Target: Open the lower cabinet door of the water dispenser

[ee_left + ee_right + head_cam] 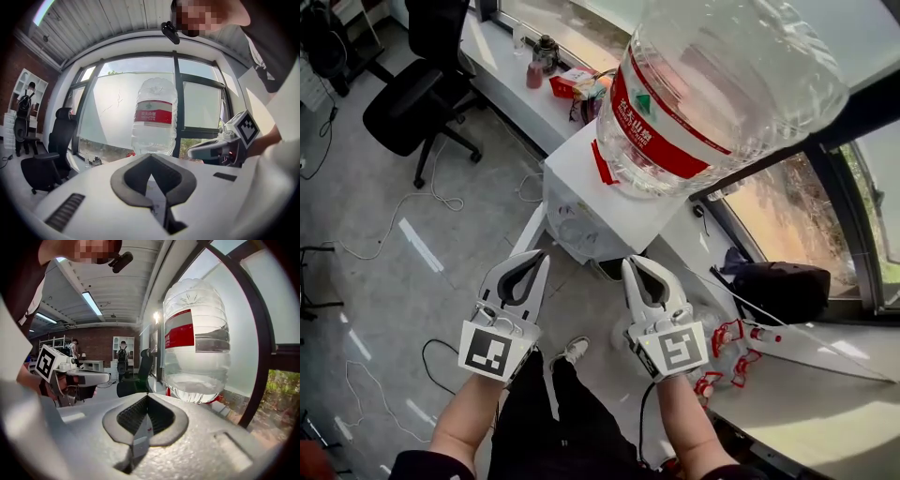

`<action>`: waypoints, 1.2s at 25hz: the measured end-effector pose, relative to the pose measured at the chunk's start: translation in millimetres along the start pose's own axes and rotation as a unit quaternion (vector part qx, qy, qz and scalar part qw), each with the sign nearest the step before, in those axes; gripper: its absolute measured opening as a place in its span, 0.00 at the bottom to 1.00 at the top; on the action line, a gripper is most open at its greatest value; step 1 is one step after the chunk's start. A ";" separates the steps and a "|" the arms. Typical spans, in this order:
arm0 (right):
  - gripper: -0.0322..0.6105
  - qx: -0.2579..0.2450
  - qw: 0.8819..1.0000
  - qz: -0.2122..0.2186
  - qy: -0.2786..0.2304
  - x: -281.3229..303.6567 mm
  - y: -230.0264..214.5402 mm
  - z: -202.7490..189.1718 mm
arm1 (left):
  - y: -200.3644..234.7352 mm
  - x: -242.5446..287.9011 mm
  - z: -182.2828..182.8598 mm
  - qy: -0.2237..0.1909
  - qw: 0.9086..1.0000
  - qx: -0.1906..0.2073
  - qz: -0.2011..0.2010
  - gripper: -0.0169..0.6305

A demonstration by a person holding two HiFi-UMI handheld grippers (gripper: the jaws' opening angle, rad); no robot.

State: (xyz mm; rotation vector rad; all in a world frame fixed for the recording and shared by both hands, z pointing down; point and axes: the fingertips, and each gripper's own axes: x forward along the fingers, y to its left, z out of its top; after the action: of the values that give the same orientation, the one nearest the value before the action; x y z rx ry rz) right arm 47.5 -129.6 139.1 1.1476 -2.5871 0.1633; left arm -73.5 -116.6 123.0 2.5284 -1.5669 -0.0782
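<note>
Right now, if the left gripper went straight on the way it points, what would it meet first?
Probably the water bottle: it stands straight ahead of the left gripper, just above its shut jaws. Nothing shows between them, though depth is unclear.

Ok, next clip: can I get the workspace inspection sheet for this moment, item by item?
Surface: grey floor, where the person stands.
Job's things: white water dispenser with a large red-labelled water bottle on top; its lower cabinet door cannot be made out.
Clutter: pink cup and red box on the window sill; black bag on the ledge at right.
Grippers: left gripper and right gripper both shut, empty, side by side in front of the dispenser, touching nothing.
Cables: white cable loose on the floor.
Surroundings: black office chair, window, a person standing far back.
</note>
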 end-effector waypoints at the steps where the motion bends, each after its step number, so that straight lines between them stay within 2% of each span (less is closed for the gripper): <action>1: 0.06 0.001 1.000 -0.001 -0.005 -1.3 -1.5 4.0 | -0.4 2.2 4.5 -0.001 1.000 0.003 -0.001 0.04; 5: 0.06 0.014 0.999 -0.004 -0.035 -11.0 -7.0 21.4 | -5.5 7.4 21.2 0.009 1.000 0.021 -0.002 0.04; 9: 0.06 0.023 0.999 -0.015 -0.031 -25.5 -18.9 27.1 | -17.5 10.9 46.8 -0.007 0.999 0.032 -0.014 0.04; 13: 0.06 0.030 0.998 -0.033 -0.042 -37.8 -28.0 51.5 | -28.3 11.3 69.4 -0.017 0.999 0.046 -0.019 0.04; 18: 0.06 0.039 0.996 -0.027 -0.074 -52.5 -34.3 74.0 | -41.1 12.2 93.4 -0.016 0.997 0.078 -0.022 0.04; 24: 0.06 0.009 0.995 -0.013 -0.095 -67.1 -34.5 98.1 | -51.9 4.8 128.4 -0.032 0.994 0.103 -0.016 0.04; 30: 0.06 0.000 0.994 -0.030 -0.106 -88.0 -42.2 116.0 | -61.4 -6.8 166.7 -0.068 0.991 0.116 -0.011 0.04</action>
State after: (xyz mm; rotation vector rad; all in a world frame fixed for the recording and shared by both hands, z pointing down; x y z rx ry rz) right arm 107.7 -122.1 0.2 1.3042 -2.7292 0.0282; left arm -44.2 -102.6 -51.8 2.7709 -1.6891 -0.0770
